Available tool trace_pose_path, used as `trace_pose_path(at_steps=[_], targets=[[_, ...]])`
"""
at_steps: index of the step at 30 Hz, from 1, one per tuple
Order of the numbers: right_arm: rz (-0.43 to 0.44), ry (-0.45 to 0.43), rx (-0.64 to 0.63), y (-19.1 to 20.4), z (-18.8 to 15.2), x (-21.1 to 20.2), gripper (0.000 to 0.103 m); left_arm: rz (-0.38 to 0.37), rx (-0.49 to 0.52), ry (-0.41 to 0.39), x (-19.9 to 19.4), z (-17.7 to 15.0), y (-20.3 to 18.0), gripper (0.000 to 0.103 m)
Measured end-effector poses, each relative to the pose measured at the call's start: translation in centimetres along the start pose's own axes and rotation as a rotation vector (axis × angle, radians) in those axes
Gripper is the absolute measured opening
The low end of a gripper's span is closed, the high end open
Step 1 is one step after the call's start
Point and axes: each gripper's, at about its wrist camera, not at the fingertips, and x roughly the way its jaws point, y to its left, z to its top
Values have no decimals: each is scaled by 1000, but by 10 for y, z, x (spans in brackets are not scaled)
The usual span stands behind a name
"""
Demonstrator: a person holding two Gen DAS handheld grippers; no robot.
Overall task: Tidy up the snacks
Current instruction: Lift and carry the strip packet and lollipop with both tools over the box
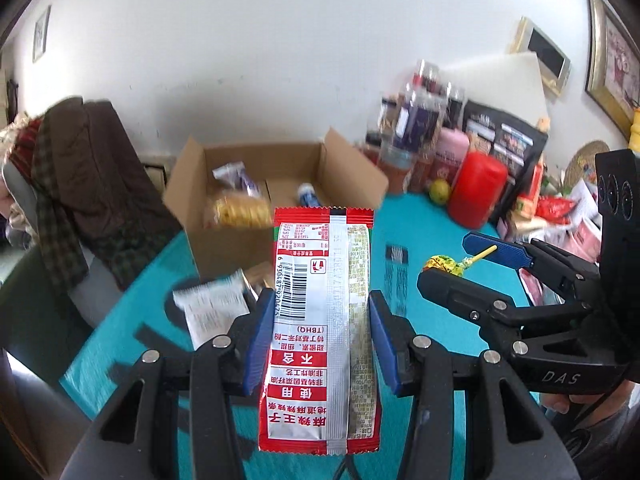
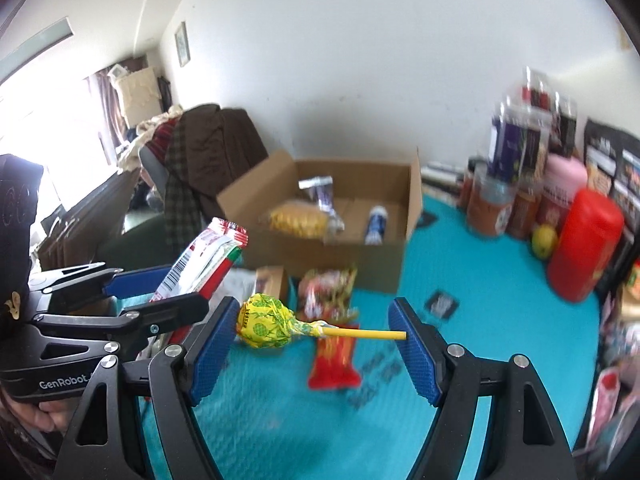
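Note:
My left gripper (image 1: pixel 320 320) is shut on a long red and silver snack packet (image 1: pixel 320 340), held upright above the teal table (image 1: pixel 432 224). The same packet (image 2: pixel 204 256) shows at the left of the right wrist view, in the left gripper (image 2: pixel 160 288). My right gripper (image 2: pixel 312 336) is shut on a yellow-wrapped lollipop (image 2: pixel 268 320), clamped end to end between wrapper and stick tip. That lollipop (image 1: pixel 444 266) and the right gripper (image 1: pixel 460 260) appear at the right of the left wrist view. An open cardboard box (image 1: pixel 280 184) (image 2: pixel 332 220) ahead holds several snacks.
Loose snack packets (image 2: pixel 332 320) lie on the table in front of the box. Jars, a red canister (image 2: pixel 584 240), a pink bottle and dark bags crowd the right rear. A chair draped with brown clothing (image 1: pixel 84 184) stands left of the table.

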Motion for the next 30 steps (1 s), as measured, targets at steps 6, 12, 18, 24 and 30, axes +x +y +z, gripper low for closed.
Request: trace_pose_path(at_steps=[6,12,18,24,30], targets=[[28,-49,-9,-5,35,10,77,3,0,-61,4,31,8,46],[43,-78,-23,-14,67,27,77,14,-1,-102,18,64,22,46],[48,-91,-33,-24,95,53,77,19,20,-121,43,96,34,46],[45,-90,-38,-34,121,84,77,25,18,-122,71,122,50,46],[56,-54,-50,-39,143,118,77,30,2,-80,101,139,70,46]])
